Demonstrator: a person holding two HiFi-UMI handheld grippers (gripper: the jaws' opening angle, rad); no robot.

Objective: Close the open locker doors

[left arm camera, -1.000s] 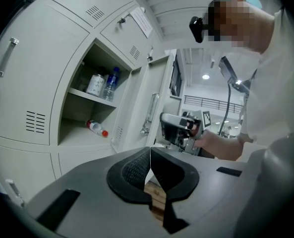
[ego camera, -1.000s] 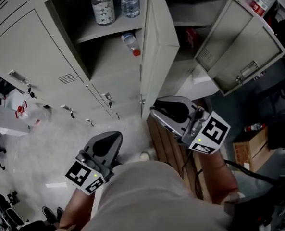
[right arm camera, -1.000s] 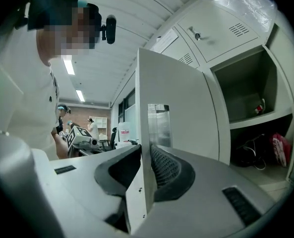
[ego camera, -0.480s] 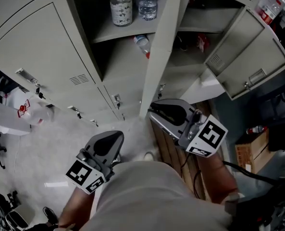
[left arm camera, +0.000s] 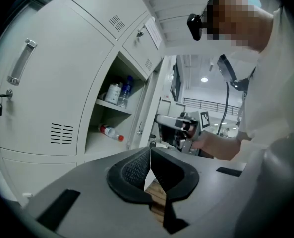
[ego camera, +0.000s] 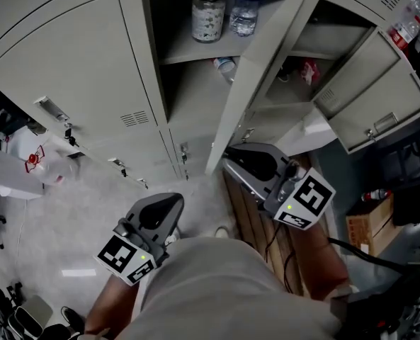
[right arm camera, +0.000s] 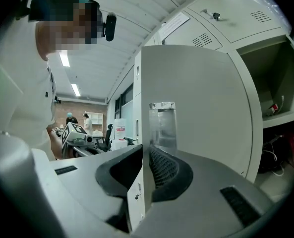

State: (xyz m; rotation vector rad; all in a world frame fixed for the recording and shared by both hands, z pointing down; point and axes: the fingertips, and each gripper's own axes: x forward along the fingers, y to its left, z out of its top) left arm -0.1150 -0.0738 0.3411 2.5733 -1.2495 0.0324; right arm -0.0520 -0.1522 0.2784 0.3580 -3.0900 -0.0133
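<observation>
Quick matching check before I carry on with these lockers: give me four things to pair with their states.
Things:
1. jar
2. red-capped bottle
3. middle locker door
4. left locker door

States:
A. closed
B. lying on its side below the shelf
C. swung open
D. upright on the shelf

Pairs: 1-D, 2-B, 3-C, 4-A

The floor (ego camera: 68,211) beside the left gripper (ego camera: 174,201) is pale and speckled, with a small bright spot of light on it. Brown wooden boards (ego camera: 248,222) lie under the right gripper (ego camera: 229,163). A cardboard box (ego camera: 369,225) sits to its right. Far off to its left, long ceiling lights (right arm camera: 64,58) shine above a brick wall (right arm camera: 82,108).
</observation>
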